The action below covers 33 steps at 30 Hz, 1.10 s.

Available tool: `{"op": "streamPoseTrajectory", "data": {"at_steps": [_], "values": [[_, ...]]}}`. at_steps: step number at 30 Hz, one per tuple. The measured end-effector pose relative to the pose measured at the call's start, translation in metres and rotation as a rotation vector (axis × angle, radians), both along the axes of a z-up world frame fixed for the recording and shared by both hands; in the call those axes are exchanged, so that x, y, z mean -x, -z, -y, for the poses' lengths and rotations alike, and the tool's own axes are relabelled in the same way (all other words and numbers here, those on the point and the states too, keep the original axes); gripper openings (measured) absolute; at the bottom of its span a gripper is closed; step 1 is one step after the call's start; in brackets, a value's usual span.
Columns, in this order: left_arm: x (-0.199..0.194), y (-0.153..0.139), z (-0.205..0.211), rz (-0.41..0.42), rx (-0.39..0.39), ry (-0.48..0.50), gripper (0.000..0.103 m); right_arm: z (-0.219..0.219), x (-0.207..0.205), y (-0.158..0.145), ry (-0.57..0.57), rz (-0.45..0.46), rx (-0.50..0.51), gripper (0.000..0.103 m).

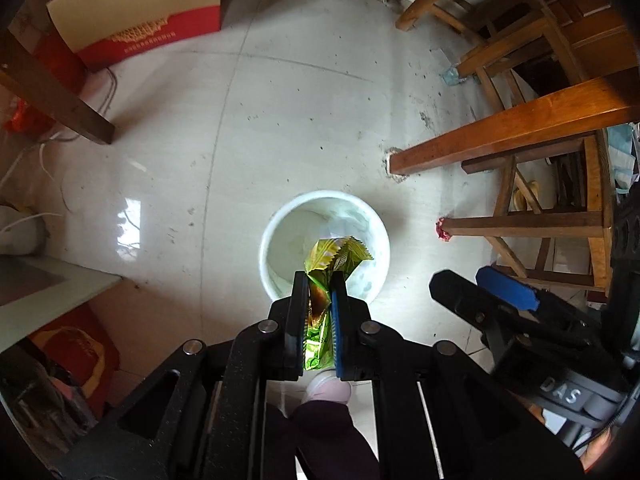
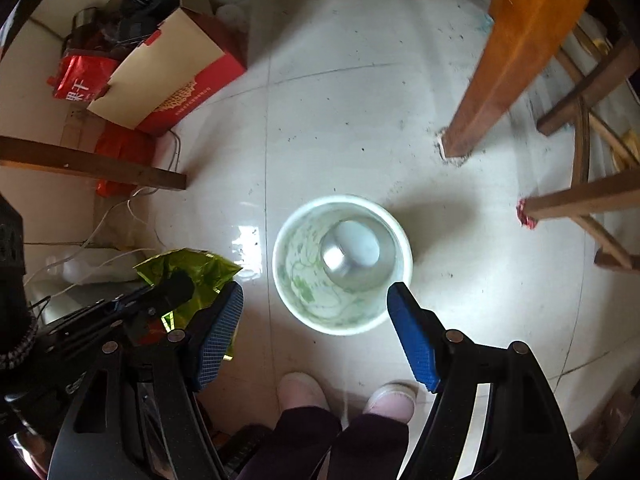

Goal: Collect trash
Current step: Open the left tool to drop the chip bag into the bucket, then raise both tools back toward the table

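My left gripper [image 1: 319, 280] is shut on a crumpled green and gold foil wrapper [image 1: 334, 256] and holds it above the white round bin [image 1: 276, 224] on the tiled floor. The wrapper also shows at the left of the right wrist view [image 2: 192, 268]. My right gripper [image 2: 316, 296] is open and empty, its blue pads [image 2: 414, 336] spread over the near rim of the bin [image 2: 288, 304]. A shiny round item [image 2: 352, 252] lies inside the bin. The right gripper also shows at the lower right of the left wrist view [image 1: 508, 292].
Wooden table and stool legs [image 1: 500, 136] stand to the right of the bin. A red and cream cardboard box [image 1: 136, 12] sits at the far left with red bags and white cables. A small red scrap [image 2: 526, 216] lies by a stool leg. The person's feet [image 2: 344, 396] are just behind the bin.
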State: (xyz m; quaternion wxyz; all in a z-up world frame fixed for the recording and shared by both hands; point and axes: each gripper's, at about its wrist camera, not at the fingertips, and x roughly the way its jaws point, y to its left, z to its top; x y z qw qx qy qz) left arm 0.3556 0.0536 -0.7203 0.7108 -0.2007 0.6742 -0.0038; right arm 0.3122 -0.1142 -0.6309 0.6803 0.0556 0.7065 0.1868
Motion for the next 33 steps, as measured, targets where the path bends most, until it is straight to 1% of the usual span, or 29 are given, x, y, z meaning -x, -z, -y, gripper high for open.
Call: {"op": "streamPoseTrajectory", "data": {"at_steps": [4,5,6,7,8,11,13,16,19,23,24,25,26,27,29,30,31,33], "values": [[-0.007,0.003,0.009,-0.025,0.018,0.013,0.01,0.007,0.001,-0.013,-0.001,0.026,0.037,0.072],[-0.008,0.003,0.012,-0.033,0.019,0.015,0.015,0.008,0.001,-0.017,-0.002,0.032,0.043,0.072],[-0.01,0.003,0.014,-0.044,0.016,0.018,0.029,0.01,0.001,-0.022,0.0,0.037,0.045,0.072],[-0.01,0.003,0.017,-0.055,0.017,0.02,0.038,0.012,-0.001,-0.025,0.002,0.038,0.045,0.072],[-0.011,0.001,0.019,-0.063,0.022,0.022,0.049,0.015,0.0,-0.031,0.007,0.041,0.046,0.072],[-0.01,-0.01,0.025,-0.053,0.013,0.034,0.05,0.018,-0.002,-0.041,0.02,0.046,0.041,0.072],[-0.009,-0.02,0.029,-0.051,-0.013,0.05,0.05,0.022,-0.001,-0.054,0.032,0.057,0.04,0.072],[-0.006,-0.043,0.03,-0.043,-0.031,0.061,0.05,0.023,0.0,-0.07,0.04,0.065,0.04,0.072],[-0.001,-0.075,0.028,-0.026,-0.047,0.072,0.05,0.024,0.002,-0.095,0.047,0.078,0.033,0.072],[0.006,-0.131,0.025,0.012,-0.077,0.083,0.05,0.026,0.004,-0.143,0.049,0.11,0.029,0.072],[0.007,-0.148,0.023,0.025,-0.083,0.083,0.05,0.026,0.005,-0.159,0.051,0.123,0.026,0.072],[0.009,-0.165,0.022,0.038,-0.09,0.083,0.05,0.026,0.006,-0.167,0.052,0.131,0.024,0.071],[0.011,-0.181,0.02,0.052,-0.096,0.082,0.05,0.027,0.007,-0.187,0.054,0.147,0.022,0.072],[0.013,-0.203,0.017,0.072,-0.104,0.08,0.05,0.028,0.008,-0.203,0.056,0.161,0.022,0.071],[0.015,-0.236,0.014,0.106,-0.115,0.074,0.05,0.027,0.009,-0.23,0.063,0.187,0.02,0.071],[0.017,-0.255,0.011,0.128,-0.122,0.071,0.05,0.027,0.011,-0.25,0.071,0.208,0.016,0.071],[0.02,-0.275,0.008,0.152,-0.126,0.065,0.05,0.027,0.012,-0.261,0.075,0.221,0.014,0.071],[0.026,-0.316,0.001,0.202,-0.127,0.052,0.05,0.025,0.016,-0.294,0.084,0.265,0.008,0.071]]}}
